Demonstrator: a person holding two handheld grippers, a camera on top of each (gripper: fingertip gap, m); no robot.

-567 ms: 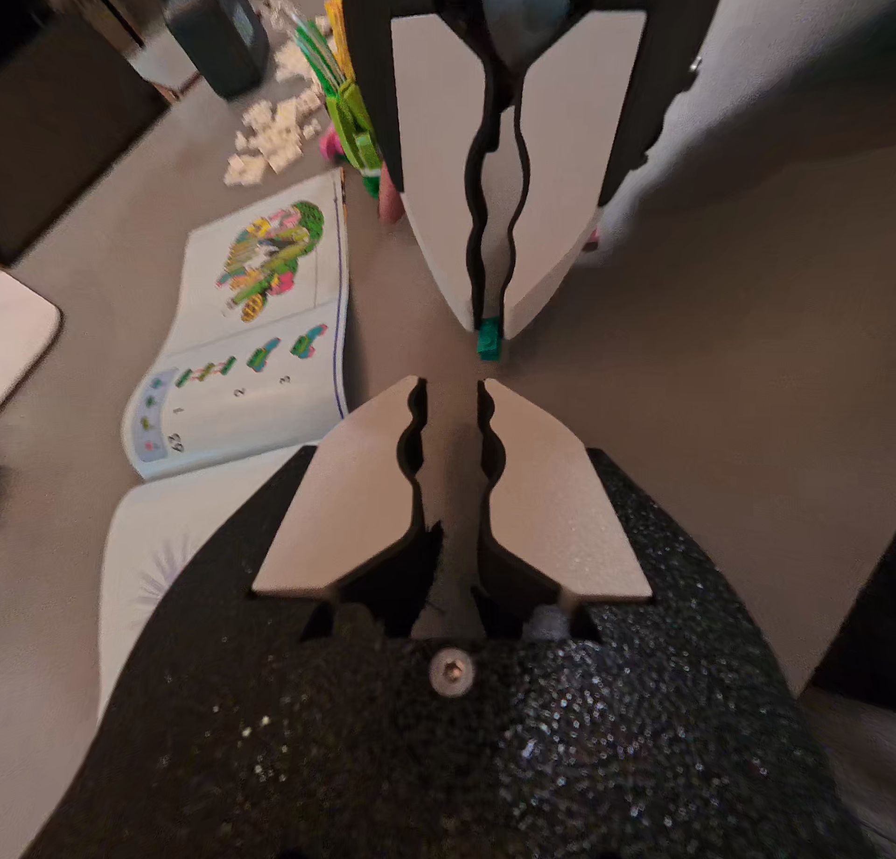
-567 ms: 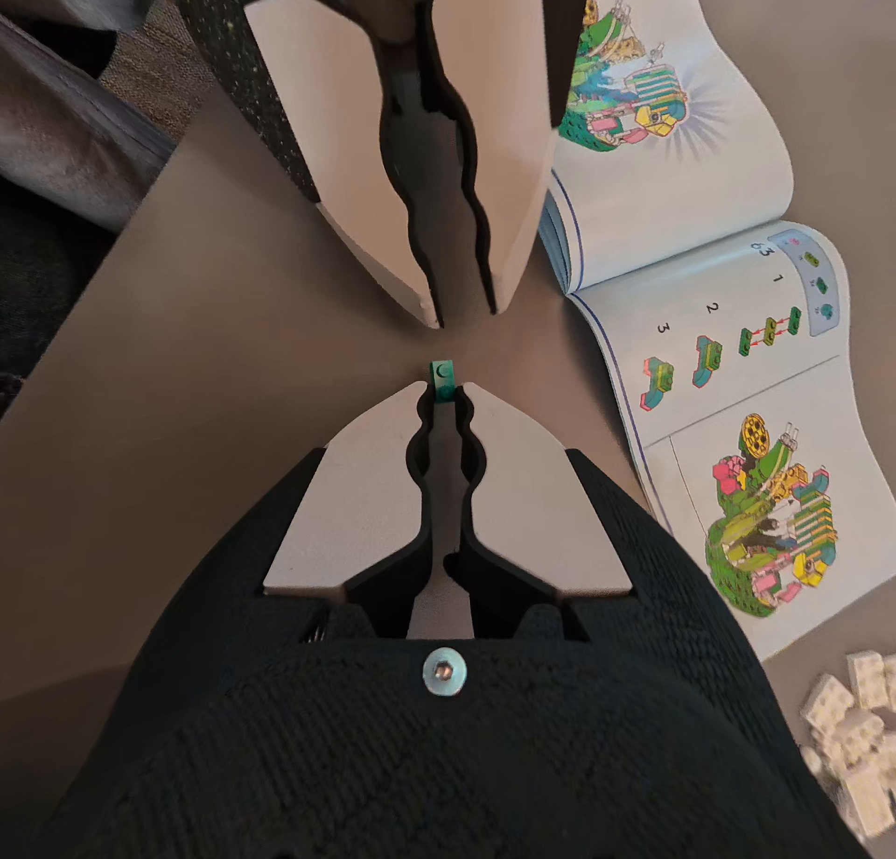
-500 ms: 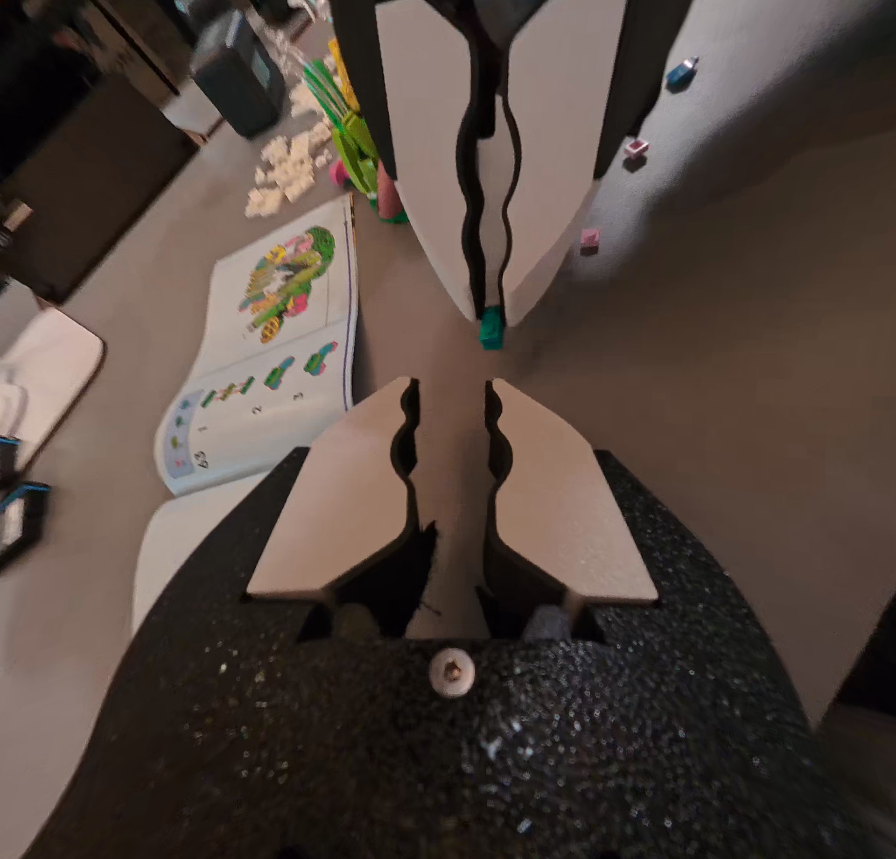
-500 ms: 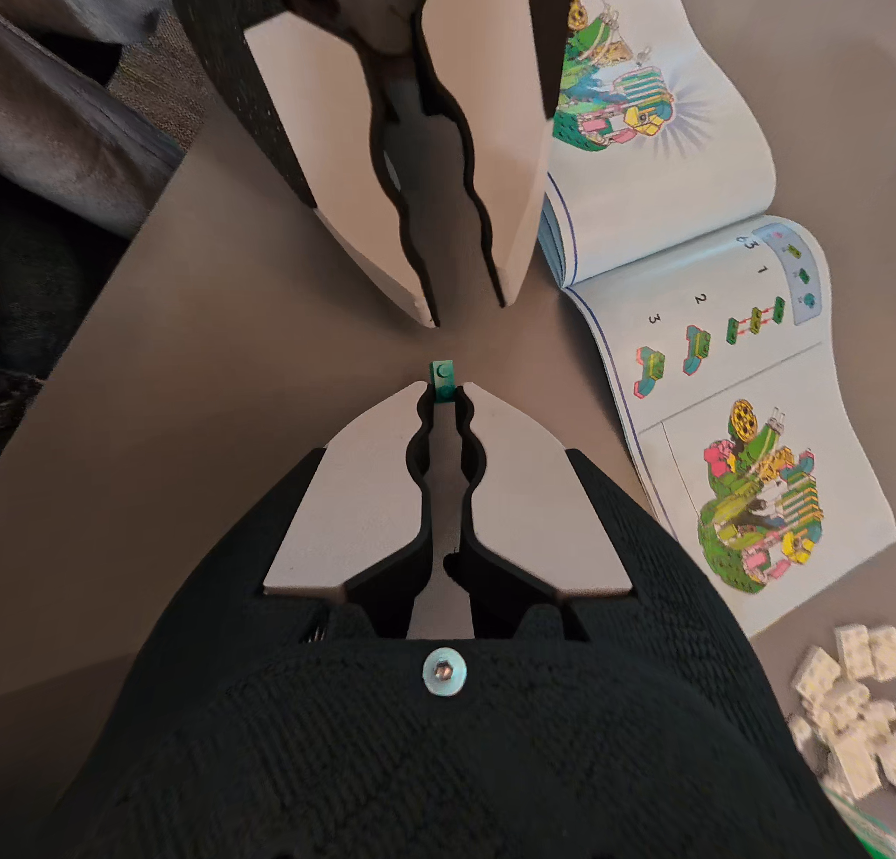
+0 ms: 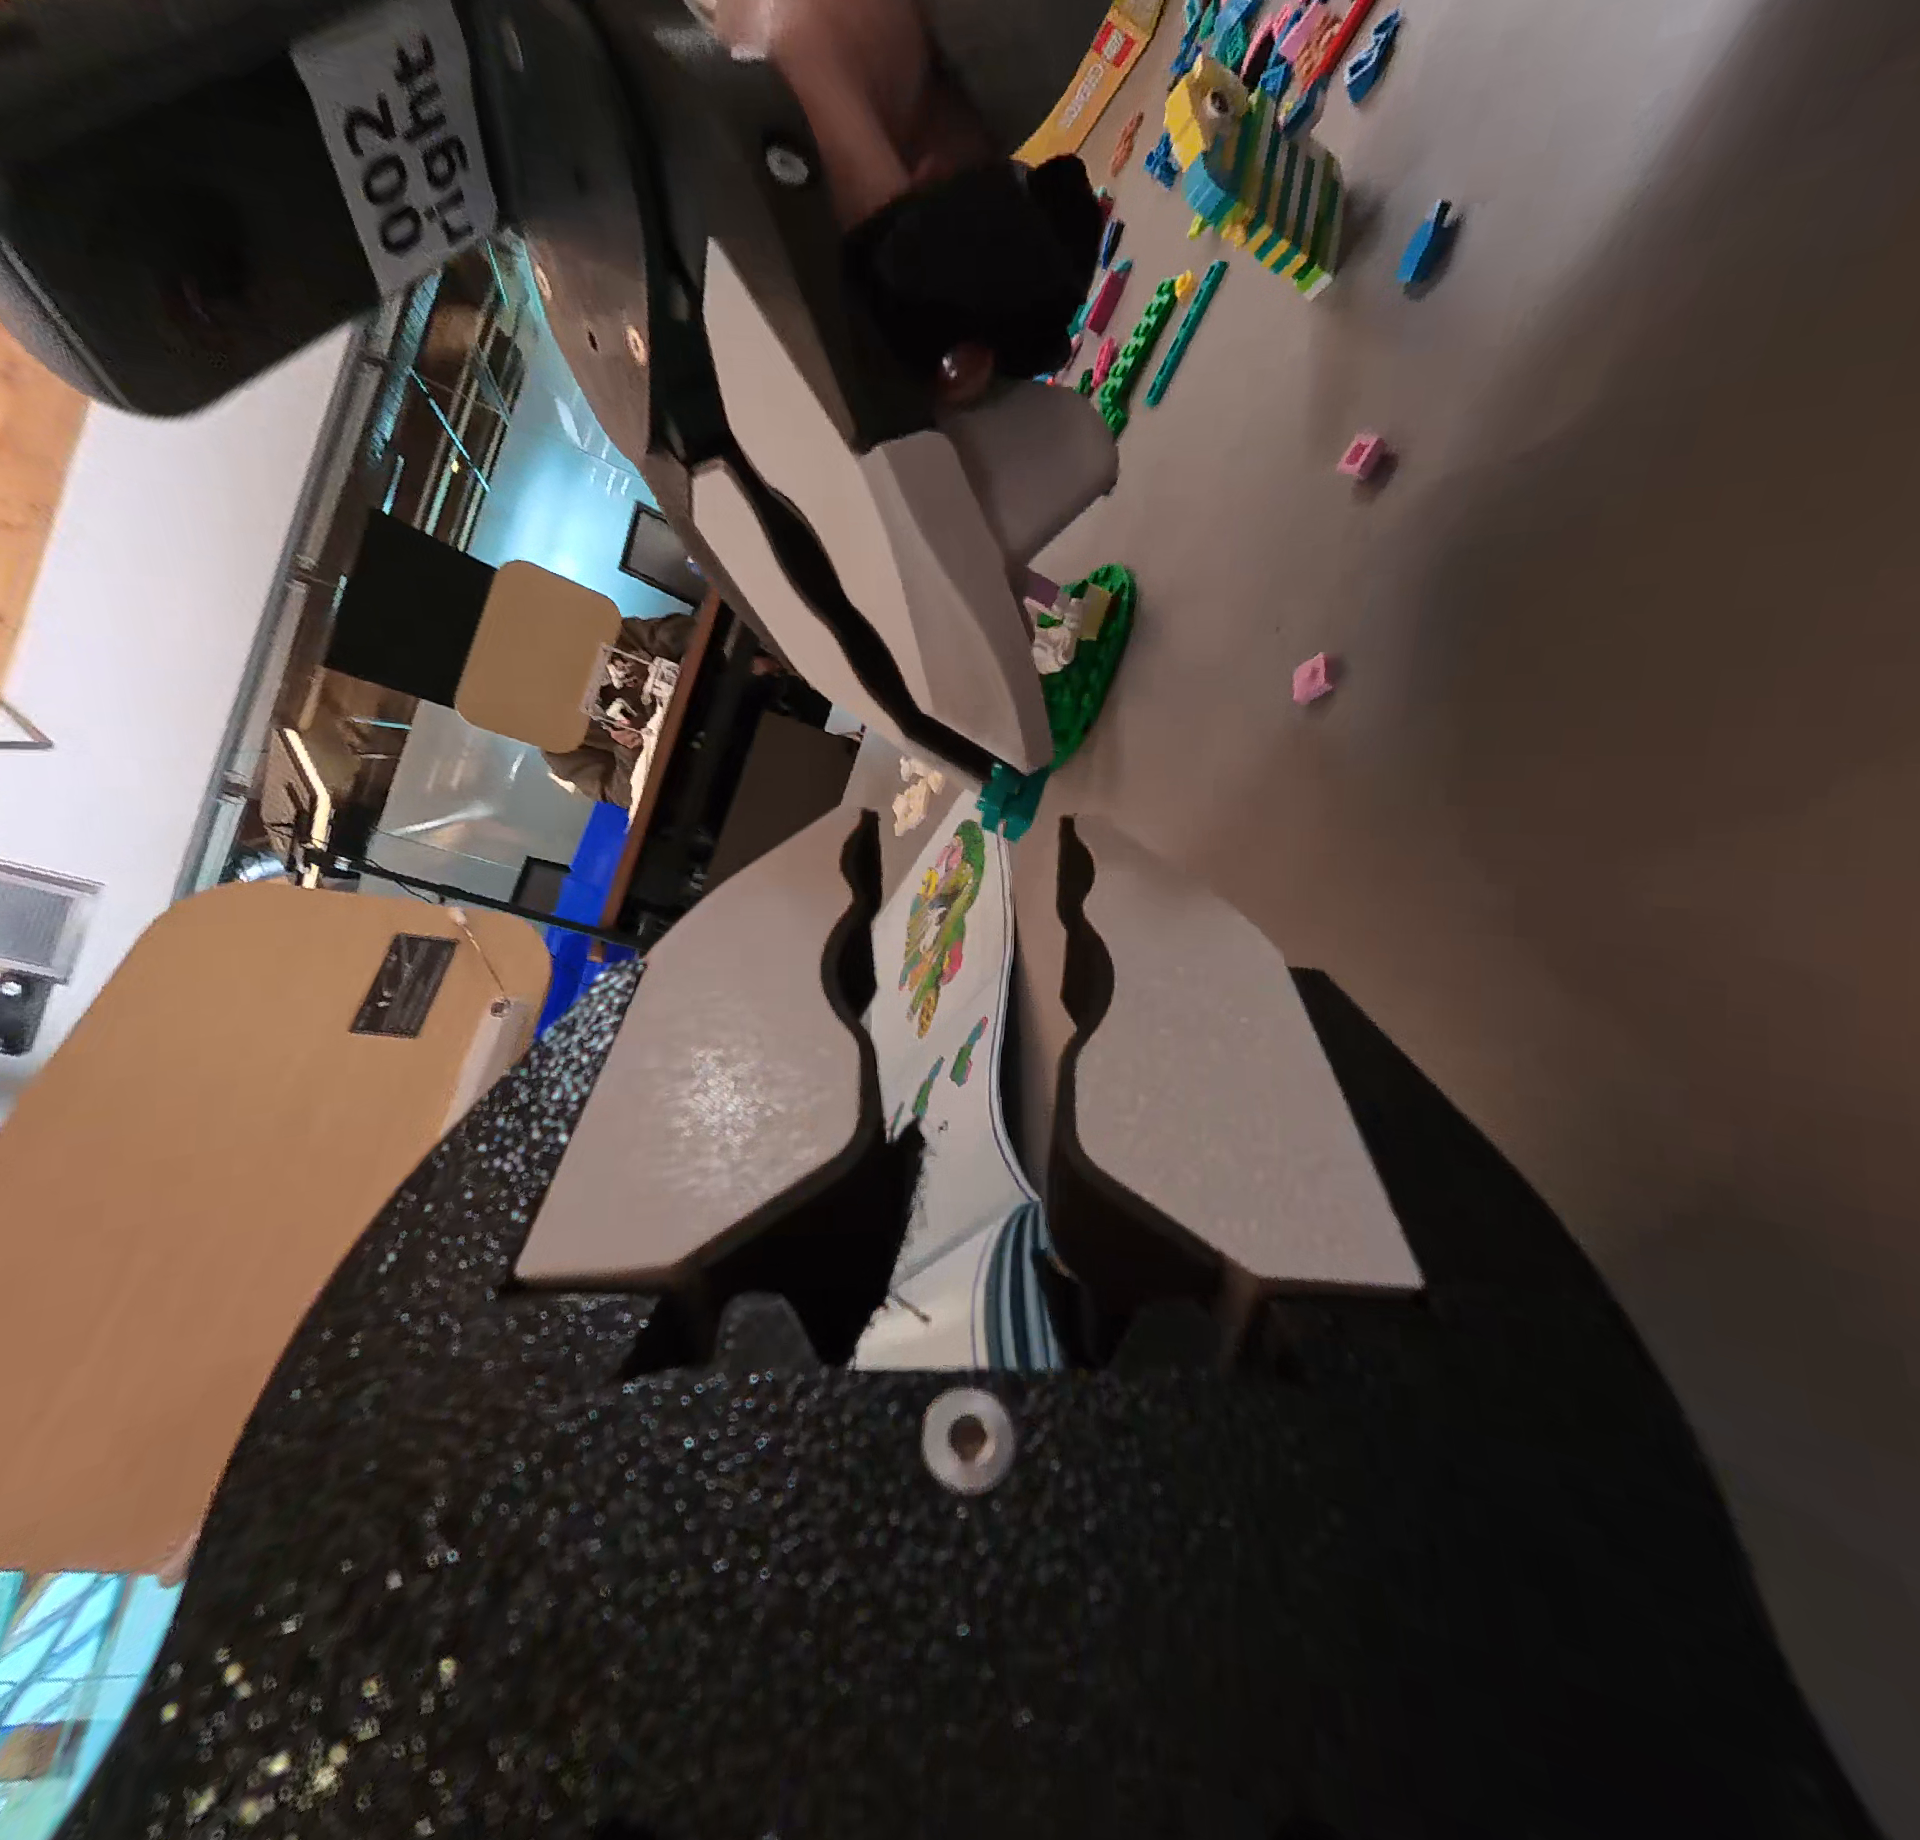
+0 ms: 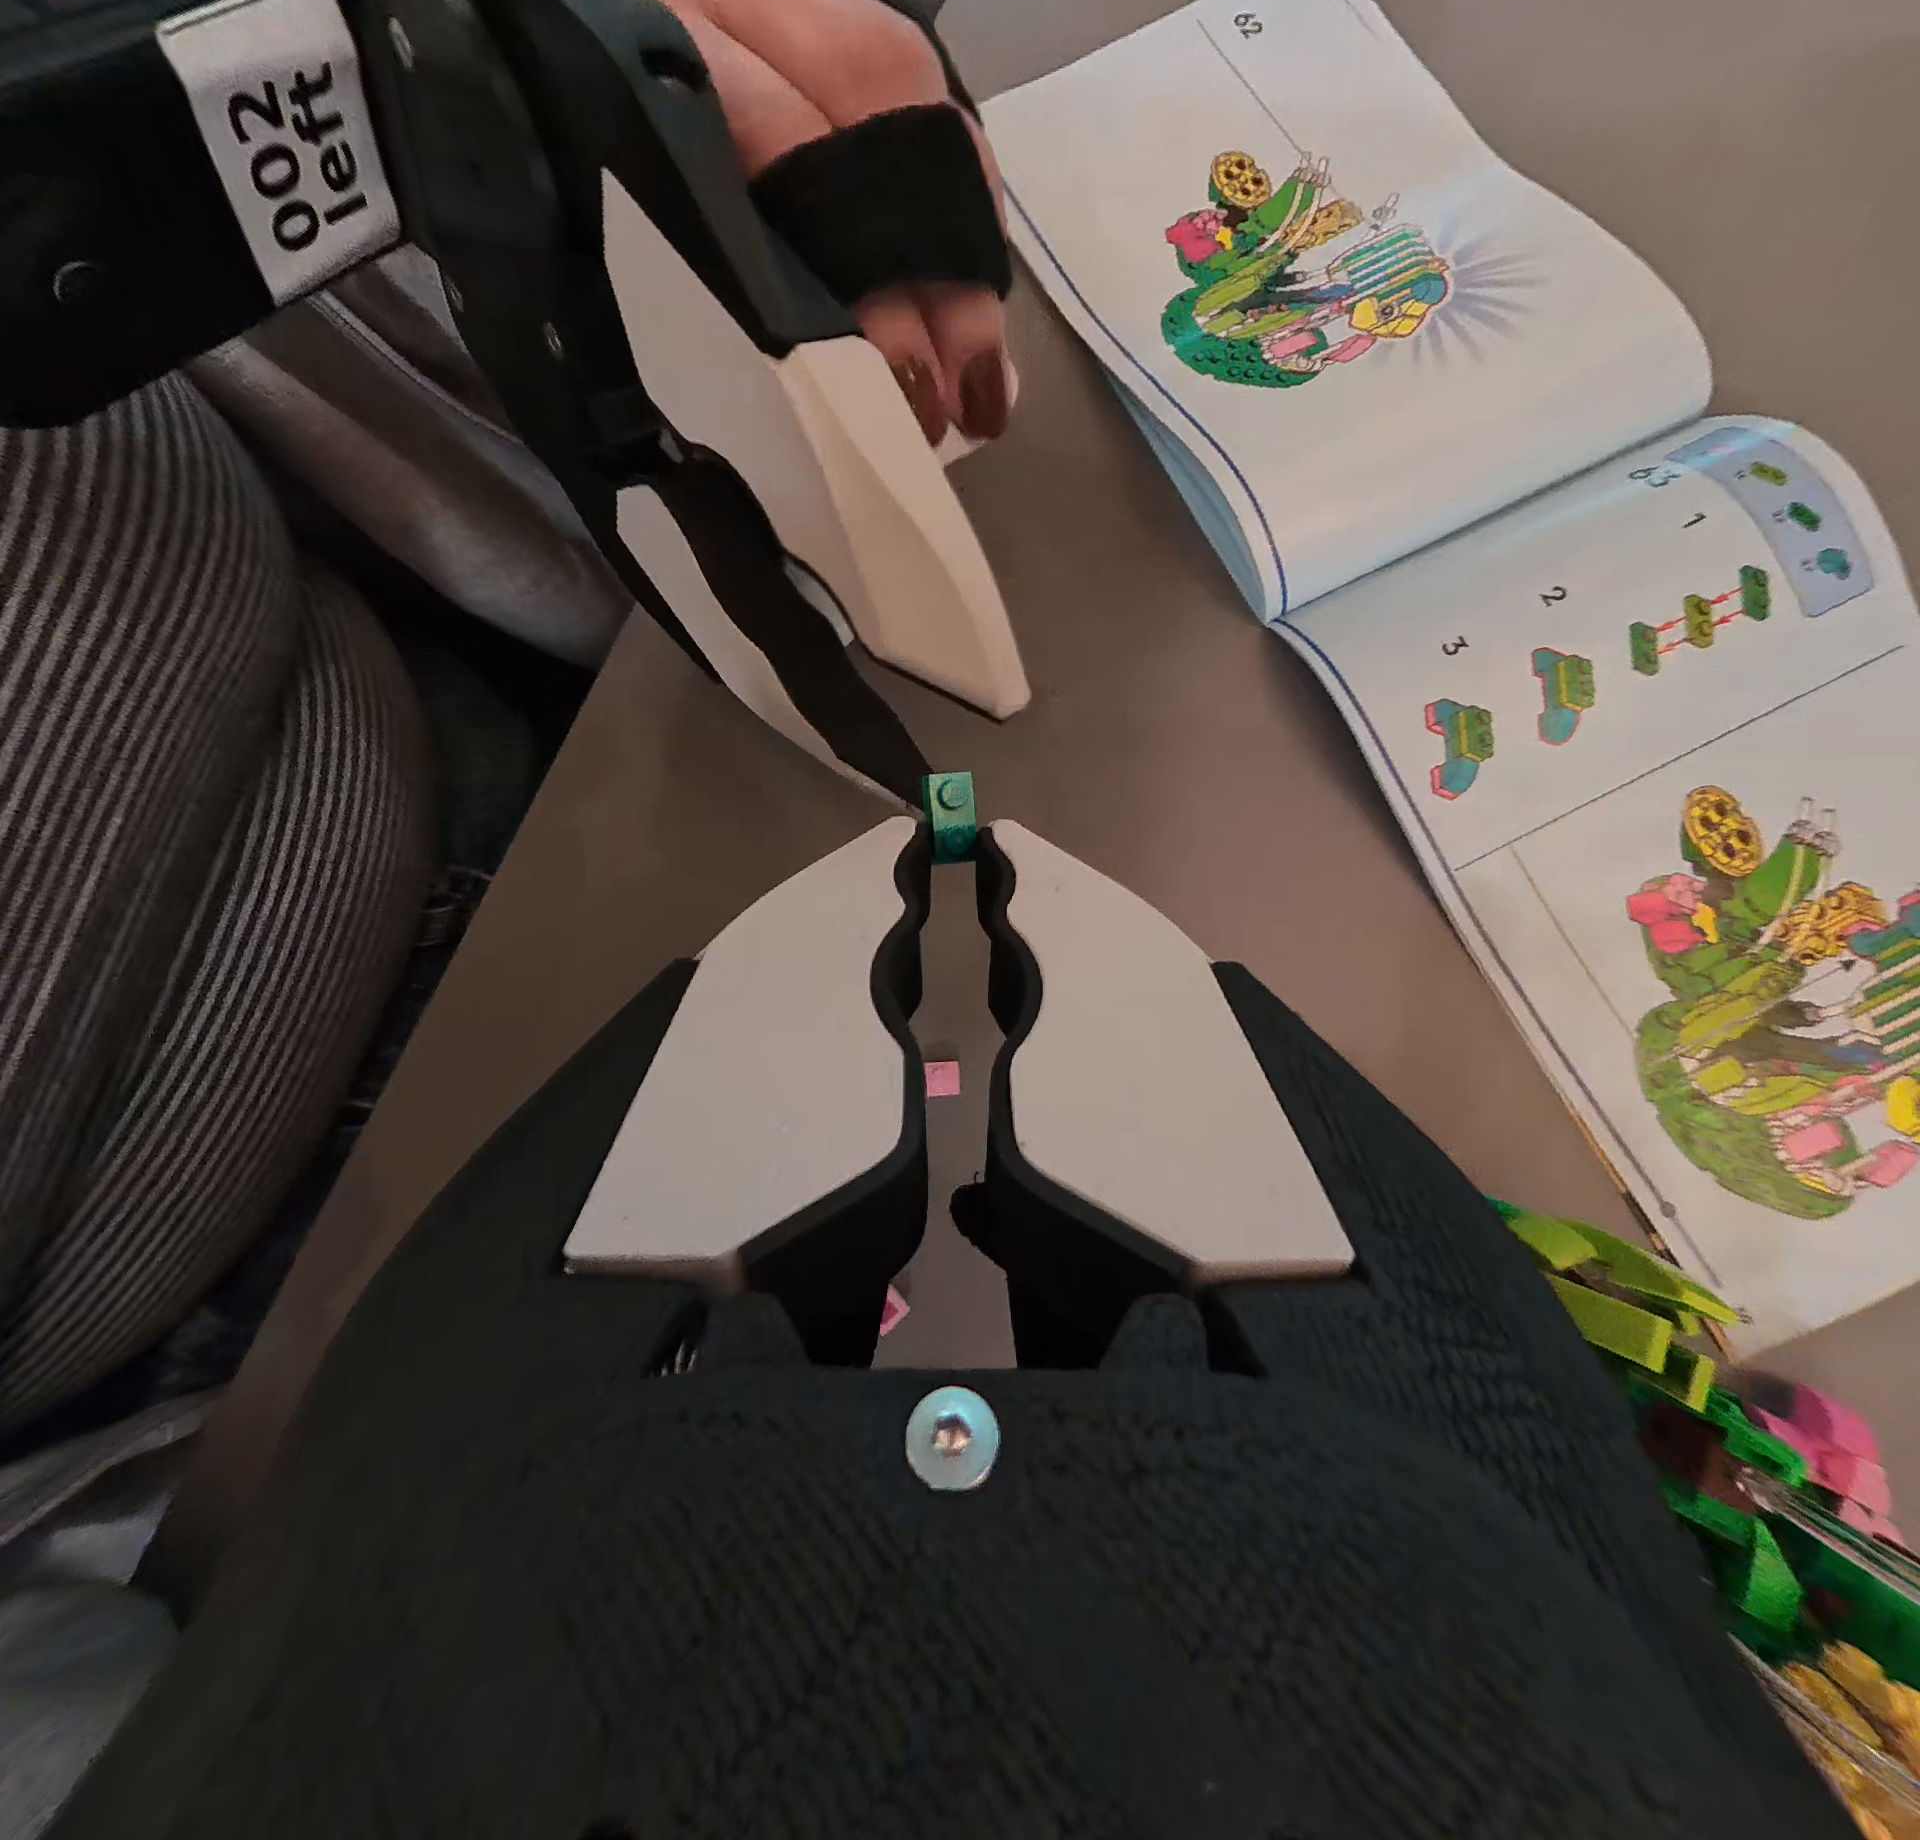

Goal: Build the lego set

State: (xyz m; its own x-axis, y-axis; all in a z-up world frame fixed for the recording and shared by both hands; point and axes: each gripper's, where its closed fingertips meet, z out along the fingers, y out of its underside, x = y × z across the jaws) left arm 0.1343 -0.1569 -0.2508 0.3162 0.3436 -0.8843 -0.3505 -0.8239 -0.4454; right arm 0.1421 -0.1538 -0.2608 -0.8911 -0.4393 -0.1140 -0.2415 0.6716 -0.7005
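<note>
A small green piece [image 6: 952, 816] is pinched at the tips of the right gripper [image 6: 954, 840], held clear above the table [image 6: 1164, 751]. The left gripper [image 5: 966, 834] is spread, empty, tips just beside the piece. Step judged: handover or mating per the open instruction booklet [image 6: 1558, 585]. Next move calls for close alignment of the left fingers [image 5: 748, 1052] around the piece before closing; a slip is likely on so small a part.

Right hand-held gripper [image 6: 954, 834]: jaws nearly closed, tips pinching. Left hand-held gripper [image 5: 966, 834]: jaws parted, rolled sideways, tips facing the right unit's tips at close range. A person's hand [image 6: 831, 97] in a black fingerless glove grips the left unit.
</note>
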